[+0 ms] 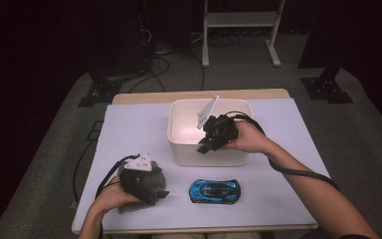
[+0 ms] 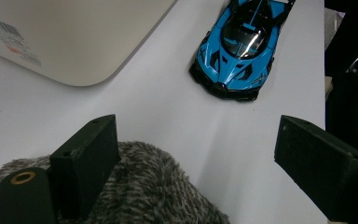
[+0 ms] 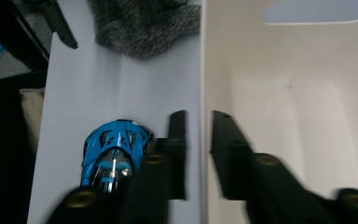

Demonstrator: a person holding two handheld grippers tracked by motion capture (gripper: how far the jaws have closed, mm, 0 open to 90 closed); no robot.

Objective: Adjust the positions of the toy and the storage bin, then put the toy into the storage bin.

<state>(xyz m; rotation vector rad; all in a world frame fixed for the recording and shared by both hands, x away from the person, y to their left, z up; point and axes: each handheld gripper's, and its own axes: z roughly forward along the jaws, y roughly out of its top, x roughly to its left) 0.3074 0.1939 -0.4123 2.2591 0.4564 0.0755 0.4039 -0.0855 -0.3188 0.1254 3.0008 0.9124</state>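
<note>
Tongs on the right [image 1: 205, 145] sit over the near wall of the white bin [image 1: 179, 149], center of the high view, w/ one jaw outside and one inside the wall. In the right gripper view there's a slim gap on both sides of the rim, so jaws are apart and straddling it, not pinching; prob lined up to steady or drag the bin, imo. Left tongs [image 1: 160, 194] are at the lower left of the high view, resting on the fuzzy grey cloth [image 1: 155, 180]. Left gripper view shows those jaws spread wide, one pad pressed down into the fur at lower left, the other hanging over bare table [image 2: 177, 121], so nothing's clamped yet; looks like it's set up to grab the cloth. Blue toy car [image 1: 214, 190] lies loose on the table just in front of the bin, btw the two hands, touching neither. Bin interior that I can see looks empty, so my guess is the stuff goes in there next.
</note>
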